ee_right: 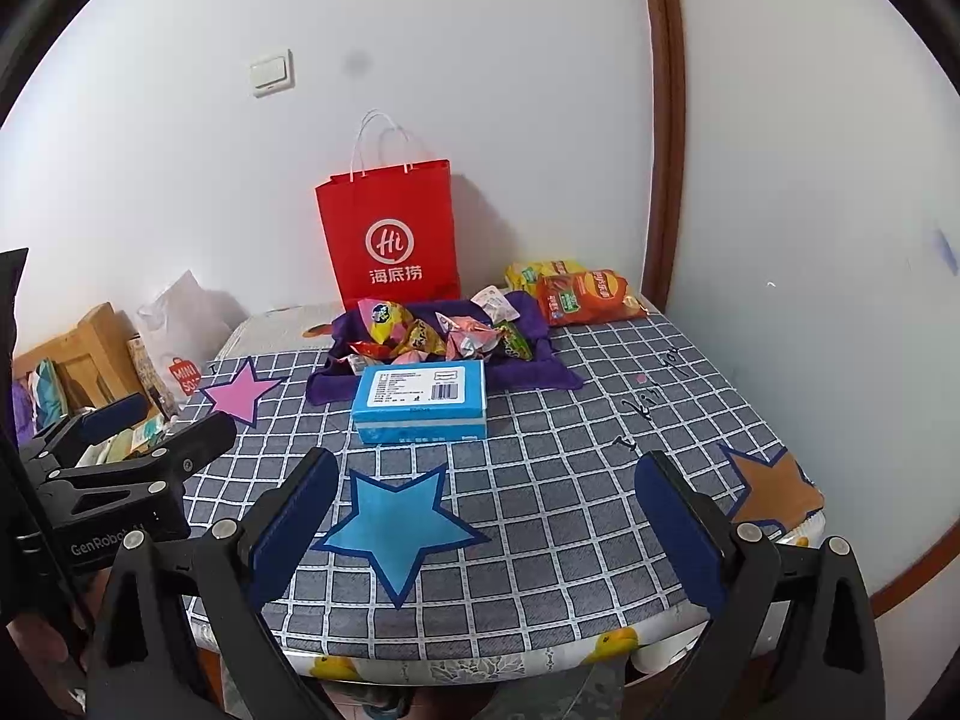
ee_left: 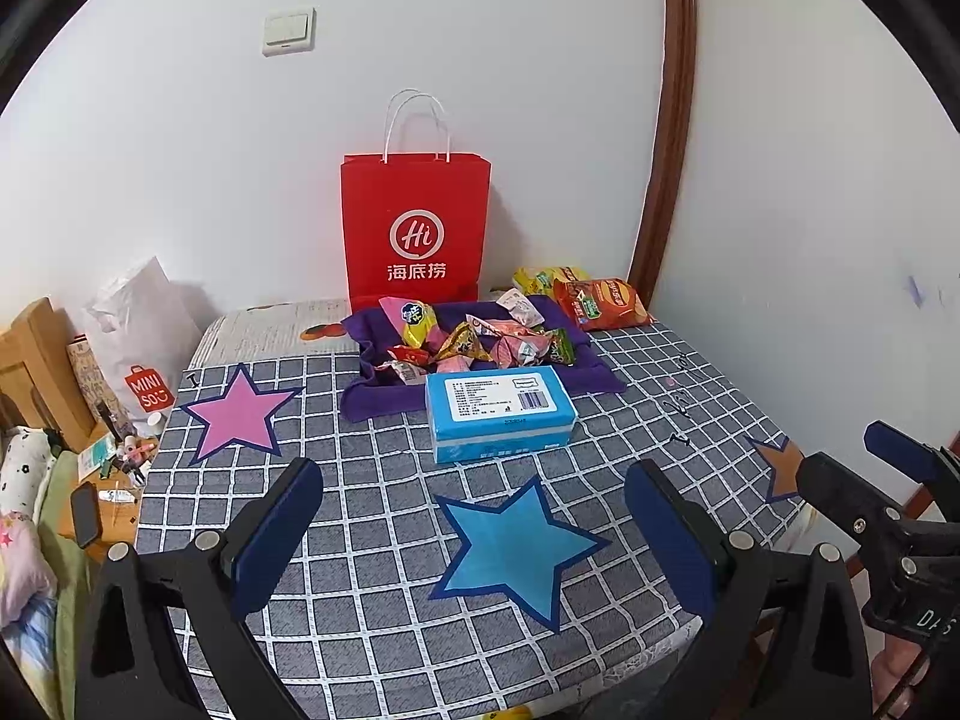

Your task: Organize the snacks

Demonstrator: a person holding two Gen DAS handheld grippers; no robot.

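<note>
A pile of small snack packets [ee_left: 474,342] [ee_right: 432,333] lies on a purple cloth [ee_left: 384,399] [ee_right: 540,369] at the back of the table. Two chip bags [ee_left: 591,297] [ee_right: 579,294] lie to its right by the wall. A red paper bag [ee_left: 414,228] [ee_right: 390,234] stands upright behind the cloth. A blue tissue box [ee_left: 498,414] [ee_right: 420,399] sits in front of it. My left gripper [ee_left: 474,540] is open and empty above the blue star [ee_left: 510,546]. My right gripper [ee_right: 486,528] is open and empty over the table's front edge.
The table has a grey checked cover [ee_left: 372,480] [ee_right: 570,480] with a pink star [ee_left: 237,414] [ee_right: 240,390] and an orange star [ee_right: 774,486]. A white shopping bag [ee_left: 141,336] and a cluttered wooden stand [ee_left: 114,474] stand left of the table. A wall closes the right side.
</note>
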